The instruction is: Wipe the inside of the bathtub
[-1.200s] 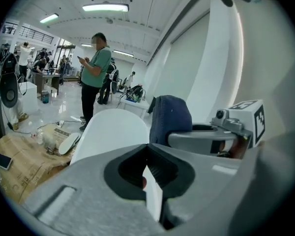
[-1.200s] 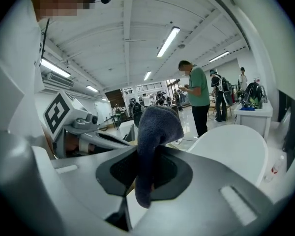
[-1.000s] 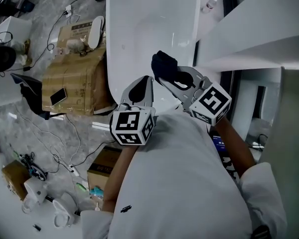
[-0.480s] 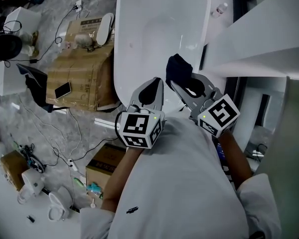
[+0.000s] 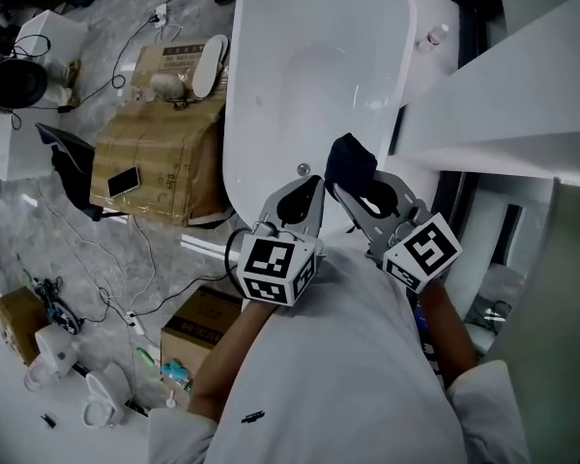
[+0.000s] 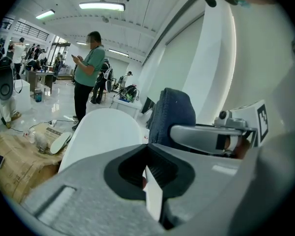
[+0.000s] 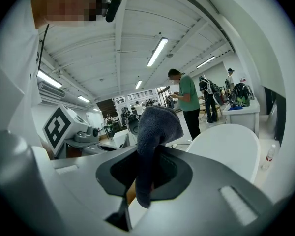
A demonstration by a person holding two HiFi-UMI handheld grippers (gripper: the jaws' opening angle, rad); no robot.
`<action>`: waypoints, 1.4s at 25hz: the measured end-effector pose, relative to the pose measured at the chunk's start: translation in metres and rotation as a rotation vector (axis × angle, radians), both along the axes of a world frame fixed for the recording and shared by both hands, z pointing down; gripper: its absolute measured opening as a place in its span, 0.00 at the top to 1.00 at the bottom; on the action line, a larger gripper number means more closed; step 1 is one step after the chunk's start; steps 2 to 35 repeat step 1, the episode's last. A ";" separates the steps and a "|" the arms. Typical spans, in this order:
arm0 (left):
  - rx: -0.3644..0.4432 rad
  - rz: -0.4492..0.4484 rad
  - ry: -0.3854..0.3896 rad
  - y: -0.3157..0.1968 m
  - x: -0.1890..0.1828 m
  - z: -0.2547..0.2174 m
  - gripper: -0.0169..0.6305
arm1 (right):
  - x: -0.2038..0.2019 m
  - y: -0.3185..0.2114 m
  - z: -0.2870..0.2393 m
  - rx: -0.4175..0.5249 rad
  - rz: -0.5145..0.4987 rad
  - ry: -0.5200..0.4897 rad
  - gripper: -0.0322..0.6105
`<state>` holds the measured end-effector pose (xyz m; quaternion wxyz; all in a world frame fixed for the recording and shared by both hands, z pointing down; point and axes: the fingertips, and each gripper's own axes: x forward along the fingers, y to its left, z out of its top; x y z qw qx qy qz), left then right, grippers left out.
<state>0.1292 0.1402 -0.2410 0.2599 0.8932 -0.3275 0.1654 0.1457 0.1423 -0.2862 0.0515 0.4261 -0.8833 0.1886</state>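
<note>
- My right tongs (image 5: pixel 346 188) are clenching a dark blue cloth (image 5: pixel 351 159); in the right gripper view the cloth (image 7: pixel 155 124) is hanging through the jaws, pinched at its lower folds, with the bulk bunching above the tips.
- My left tongs (image 5: pixel 304 189) are clenched on nothing; the left gripper view is showing the jaws (image 6: pixel 146 167) meeting at the tip with no thing between them.
- I am holding the two pairs side by side, the left one at 9 o'clock of the right, both pointing toward 12 o'clock.
- The white bathtub (image 5: pixel 314 61) is lying straight ahead at 12 o'clock, its near end just under the tips and its drain (image 5: pixel 304 169) right beside the left jaws.
- The cloth is hovering over the tub's near right rim, and I cannot tell whether it is touching the enamel yet.
- As I judge it, I am at the approach step, with the wiping itself barely starting or not yet begun.
- Next I should be lowering the right tongs until the cloth is pressing flat on the inner wall, then sweeping toward 12 o'clock along the basin without loosening the grip.
- Off at 9 o'clock a cardboard box (image 5: pixel 159 153) with a phone (image 5: pixel 123 181) on it is sitting beside the tub.
</note>
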 end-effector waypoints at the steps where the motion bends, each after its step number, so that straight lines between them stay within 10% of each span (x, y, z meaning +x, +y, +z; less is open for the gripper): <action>1: -0.011 0.000 0.003 0.000 0.001 0.000 0.98 | -0.001 0.001 -0.001 -0.001 -0.004 -0.011 0.87; 35: -0.011 0.000 0.003 0.000 0.001 0.000 0.98 | -0.001 0.001 -0.001 -0.001 -0.004 -0.011 0.87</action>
